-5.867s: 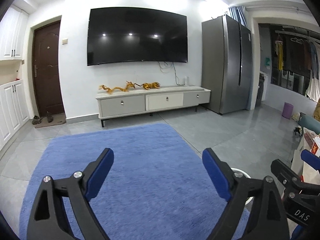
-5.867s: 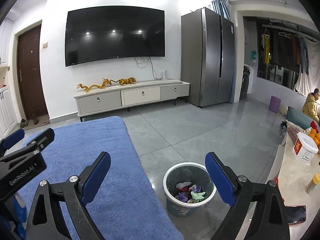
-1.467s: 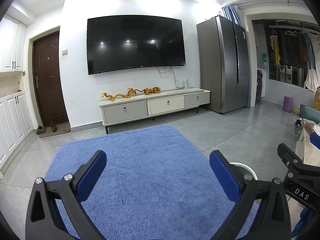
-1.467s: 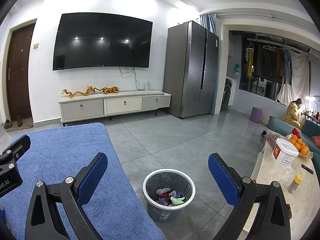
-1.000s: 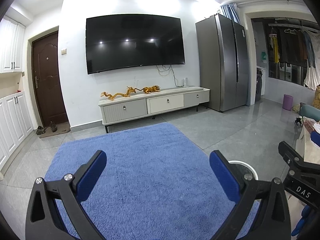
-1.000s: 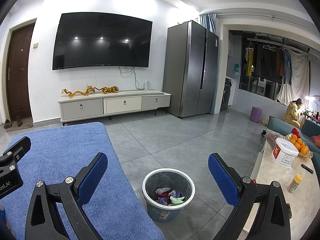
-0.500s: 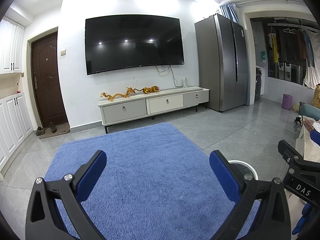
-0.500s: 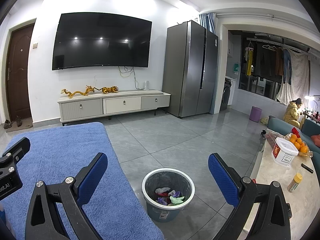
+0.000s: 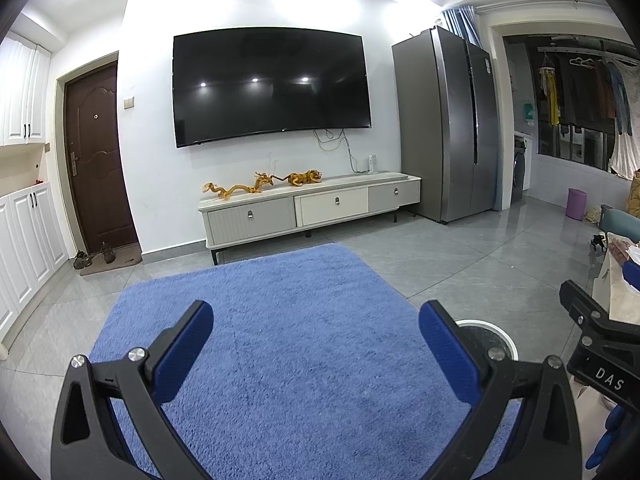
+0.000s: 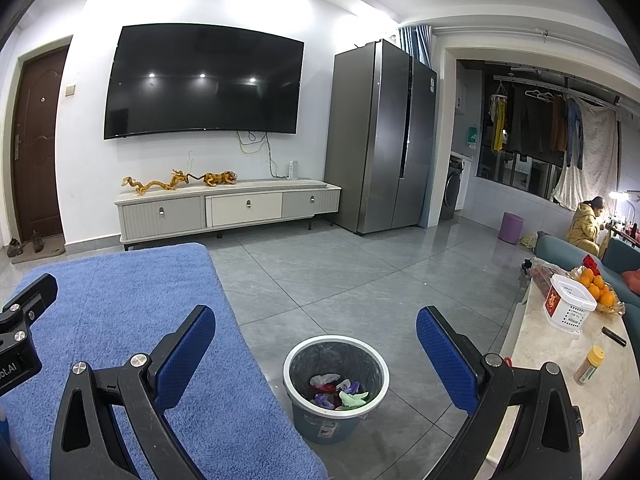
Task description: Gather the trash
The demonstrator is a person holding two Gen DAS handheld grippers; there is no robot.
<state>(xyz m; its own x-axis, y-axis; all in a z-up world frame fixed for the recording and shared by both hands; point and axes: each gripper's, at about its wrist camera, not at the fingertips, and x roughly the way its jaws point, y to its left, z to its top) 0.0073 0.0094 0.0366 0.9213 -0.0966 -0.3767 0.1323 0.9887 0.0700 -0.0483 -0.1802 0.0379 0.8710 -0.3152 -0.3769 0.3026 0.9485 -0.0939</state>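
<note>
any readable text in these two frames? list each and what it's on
"DAS": on the right gripper body, seen in the left wrist view.
"ot.AI": cut off at the frame edge, on the left gripper body, seen in the right wrist view.
Too small or blurred to read: labels on the trash bin, white basket and fridge.

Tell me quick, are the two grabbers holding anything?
Left gripper: open, holding nothing.
Right gripper: open, holding nothing.
</note>
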